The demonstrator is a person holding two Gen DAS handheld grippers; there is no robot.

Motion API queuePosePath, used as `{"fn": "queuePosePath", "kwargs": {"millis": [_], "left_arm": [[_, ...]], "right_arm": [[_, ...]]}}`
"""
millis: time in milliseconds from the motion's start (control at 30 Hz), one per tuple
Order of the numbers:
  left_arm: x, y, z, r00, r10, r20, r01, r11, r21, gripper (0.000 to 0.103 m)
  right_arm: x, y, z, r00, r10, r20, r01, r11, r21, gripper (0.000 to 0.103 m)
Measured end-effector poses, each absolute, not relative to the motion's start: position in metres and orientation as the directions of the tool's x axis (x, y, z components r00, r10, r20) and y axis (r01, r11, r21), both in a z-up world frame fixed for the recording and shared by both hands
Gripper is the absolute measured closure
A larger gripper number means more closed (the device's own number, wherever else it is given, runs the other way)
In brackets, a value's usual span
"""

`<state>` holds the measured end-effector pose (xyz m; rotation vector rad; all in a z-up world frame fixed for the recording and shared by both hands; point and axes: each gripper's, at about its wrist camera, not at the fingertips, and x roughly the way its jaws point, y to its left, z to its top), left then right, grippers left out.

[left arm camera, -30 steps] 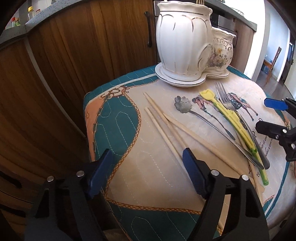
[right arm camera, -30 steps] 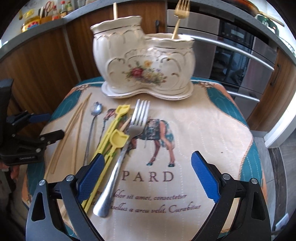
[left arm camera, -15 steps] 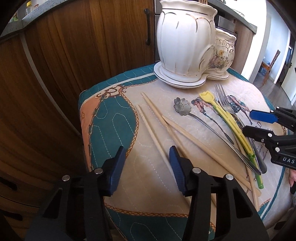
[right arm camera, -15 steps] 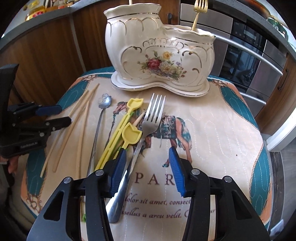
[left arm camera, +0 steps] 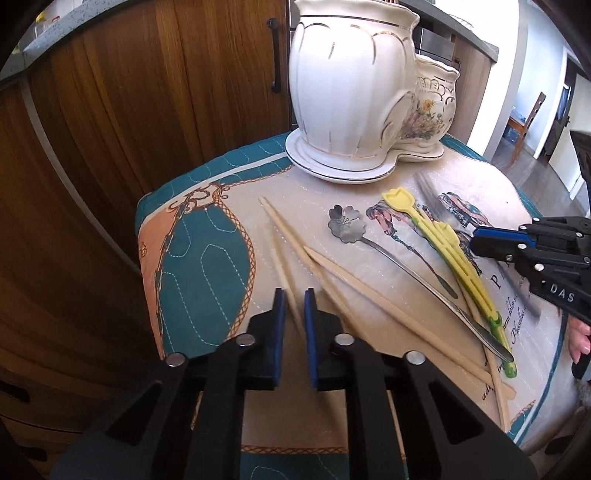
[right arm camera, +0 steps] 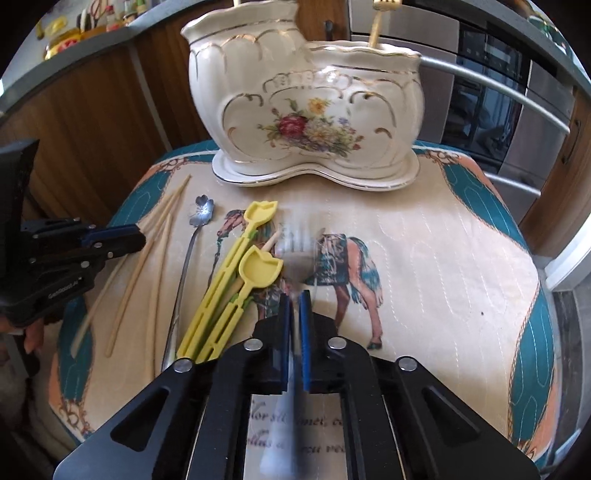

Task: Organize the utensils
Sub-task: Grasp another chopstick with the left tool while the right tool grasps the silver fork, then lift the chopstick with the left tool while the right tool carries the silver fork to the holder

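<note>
- Left wrist view: the left gripper (left arm camera: 293,314) has its blue pads pinched narrow around one pale wooden chopstick (left arm camera: 280,258) lying on the quilted horse-print cloth (left arm camera: 207,258). I count four chopsticks, though the far ends overlap. One flower-bowled steel spoon (left arm camera: 345,225) lies nearby.
- Right wrist view: the right gripper (right arm camera: 294,308) is clamped on the blurry steel fork (right arm camera: 299,254). Two yellow tulip-shaped plastic spoons (right arm camera: 258,271) lie beside it.
- Looks like the grab step — next, lift both and drop them into the cream floral ceramic holder (right arm camera: 306,114), which has two compartments. One gold fork (right arm camera: 378,18) already stands in it.
</note>
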<state>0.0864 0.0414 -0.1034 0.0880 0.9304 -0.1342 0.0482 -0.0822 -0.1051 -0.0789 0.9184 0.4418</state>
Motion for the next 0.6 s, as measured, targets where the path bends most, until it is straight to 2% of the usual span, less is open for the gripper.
{"fn": "queuePosePath", "kwargs": {"millis": [200,333,433,600], "left_arm": [[0.08,0.052,-0.102,0.579,-0.113,-0.808,0.162,0.987,-0.021,0.099],[0.072,0.055,-0.094,0.607,-0.134,-0.783,0.163,0.986,-0.042,0.099],[0.065,0.058,-0.073,0.665,-0.171,-0.727,0.184,0.981,-0.062,0.099],[0.058,0.055,-0.021,0.779,-0.242,-0.578,0.239,0.967,-0.083,0.099]], "right_arm": [[0.037,-0.104,-0.094,0.557,0.378,-0.74,-0.402,0.902,0.158,0.097],[0.031,-0.118,-0.081,0.599,0.429,-0.675,-0.404,0.891,0.207,0.097],[0.027,-0.125,-0.068,0.648,0.449,-0.616,-0.407,0.887,0.218,0.097],[0.021,-0.129,-0.034,0.746,0.454,-0.487,-0.408,0.89,0.204,0.097]]}}
